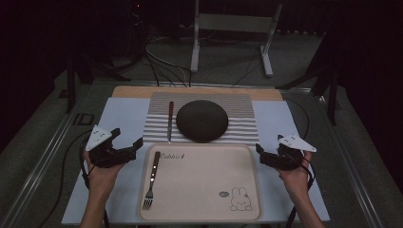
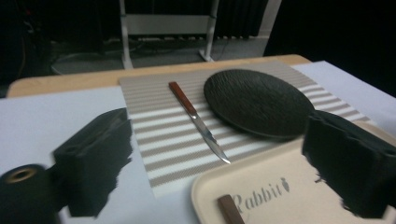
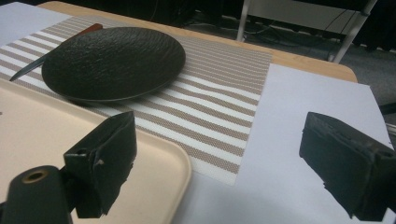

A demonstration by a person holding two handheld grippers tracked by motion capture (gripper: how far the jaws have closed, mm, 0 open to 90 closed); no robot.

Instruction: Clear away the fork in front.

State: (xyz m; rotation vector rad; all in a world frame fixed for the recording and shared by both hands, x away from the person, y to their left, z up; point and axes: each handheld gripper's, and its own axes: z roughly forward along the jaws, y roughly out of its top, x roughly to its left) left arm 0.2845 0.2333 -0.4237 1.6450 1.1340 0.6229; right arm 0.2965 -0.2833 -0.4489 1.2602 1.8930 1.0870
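A dark round plate rests on a striped placemat. To its left lies a knife with a red-brown handle. In front of them sits a beige tray printed with a rabbit, and a fork lies along its left side, handle end toward the mat. My left gripper hovers open by the tray's far left corner, holding nothing. My right gripper is open and empty by the tray's far right corner.
A pale sheet covers the wooden table under mat and tray. Beyond the table stand a metal frame and floor cables. Bare sheet lies left and right of the tray.
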